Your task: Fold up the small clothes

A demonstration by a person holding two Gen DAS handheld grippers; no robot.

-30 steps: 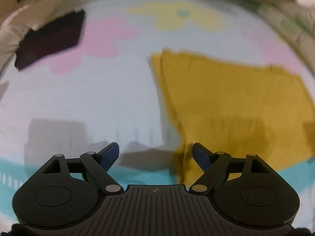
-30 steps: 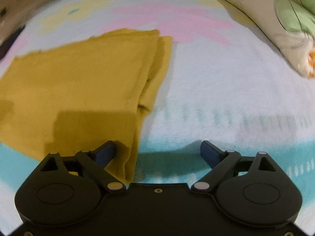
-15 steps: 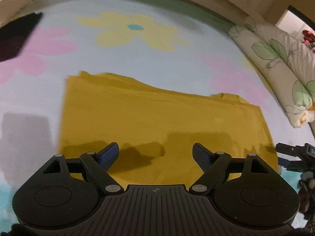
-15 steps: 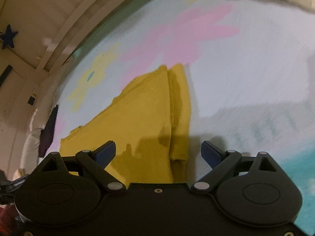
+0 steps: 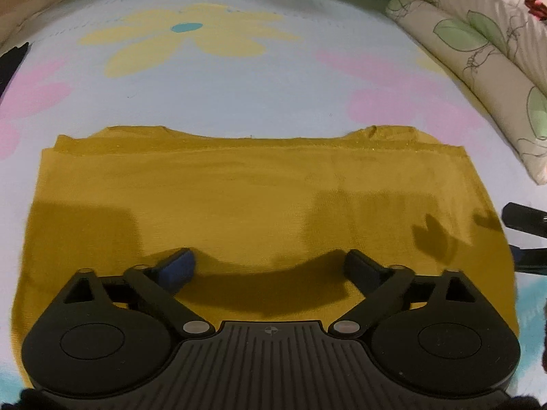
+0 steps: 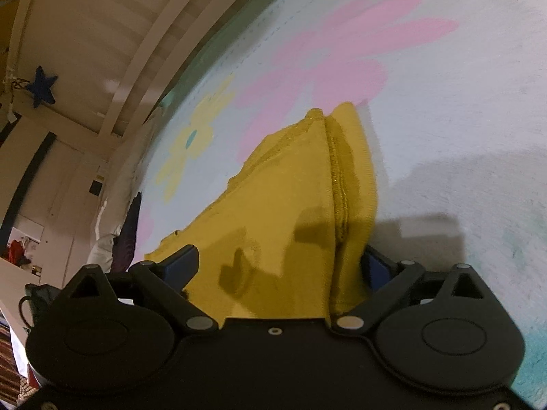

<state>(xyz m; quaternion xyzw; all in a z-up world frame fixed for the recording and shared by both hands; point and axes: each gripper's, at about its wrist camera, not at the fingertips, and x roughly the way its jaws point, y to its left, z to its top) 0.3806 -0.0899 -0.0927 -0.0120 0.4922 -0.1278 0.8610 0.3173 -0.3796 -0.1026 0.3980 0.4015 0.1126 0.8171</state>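
Looking at left wrist view: left tool [image 5: 270,266] wide open, nothing gripped, low over near edge of yellow garment [image 5: 239,205], which lies flat, partly folded, on flowered bed sheet [image 5: 273,85]. Pillow [image 5: 478,68] far right.

Right wrist view: right tool [image 6: 280,263] spread open too, garment's seamed side edge [image 6: 338,188] sitting between fingers, not pinched yet.

Risk, imo: closing on top layer only means layers slide apart and fold goes crooked. Soft sheet could get pinched along too.
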